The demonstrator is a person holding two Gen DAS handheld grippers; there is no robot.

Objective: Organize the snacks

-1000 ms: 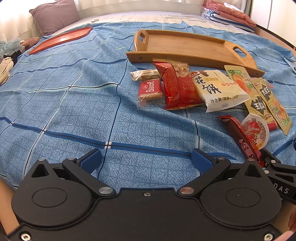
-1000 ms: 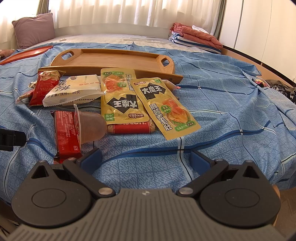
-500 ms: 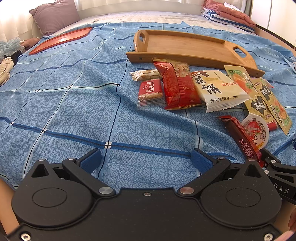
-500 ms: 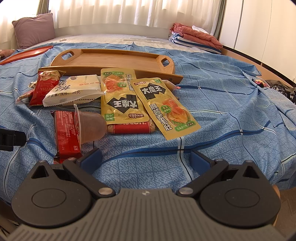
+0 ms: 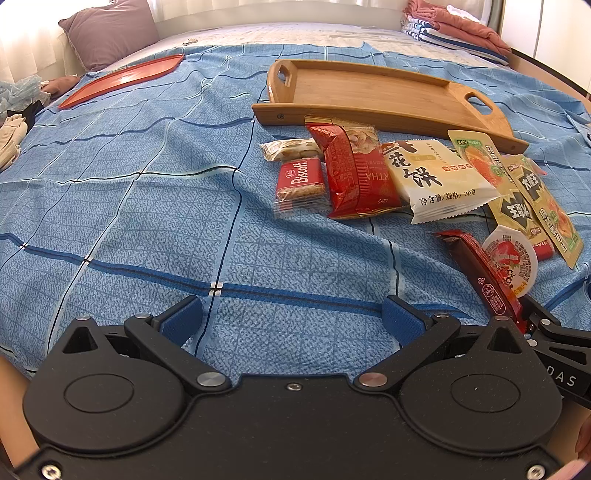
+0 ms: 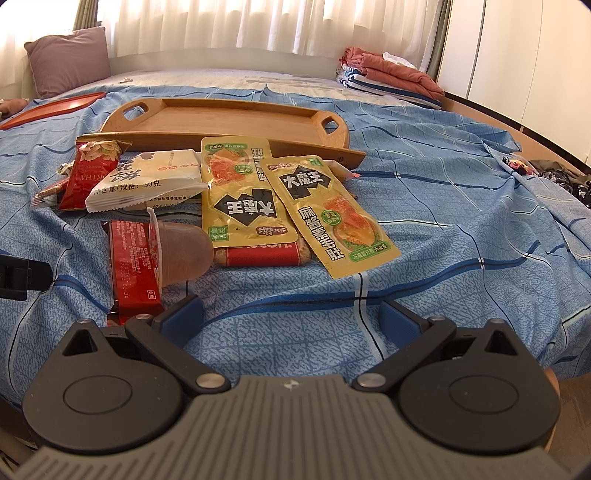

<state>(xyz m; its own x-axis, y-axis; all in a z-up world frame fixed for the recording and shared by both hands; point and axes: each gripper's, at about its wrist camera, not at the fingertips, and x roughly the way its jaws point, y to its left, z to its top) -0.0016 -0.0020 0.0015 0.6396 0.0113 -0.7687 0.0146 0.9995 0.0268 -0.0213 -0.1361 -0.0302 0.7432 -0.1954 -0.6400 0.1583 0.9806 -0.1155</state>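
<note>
1. Lying on a blue checked bedspread (image 5: pixel 147 206), the snacks sit in a loose cluster just in front of an empty wooden tray (image 5: pixel 373 92), which has a handle cut-out at each end.
2. Both grippers hover low at the near edge of the bed: the left gripper (image 5: pixel 291 317) and the right gripper (image 6: pixel 290 314) each have their blue fingers spread wide apart, gripping nothing.
3. Closest to the right gripper, a long red bar (image 6: pixel 135 258) lies with a jelly cup (image 6: pixel 181 251) tipped on its side against it.
4. Counted: two yellow pouches (image 6: pixel 240 192), overlapping, the right one partly covering a red-labelled biscuit pack (image 6: pixel 262 256); one white packet (image 5: pixel 432 177); one red bag (image 5: pixel 354 170); one Biscoff pack (image 5: pixel 301 184); one small pale wrapped bar (image 5: pixel 291 149) behind it.
5. Further off: one red tray (image 5: pixel 125 79) at the left, one mauve pillow (image 5: pixel 107 29), and a pile of folded clothes (image 6: pixel 388 74) at the far right.
</note>
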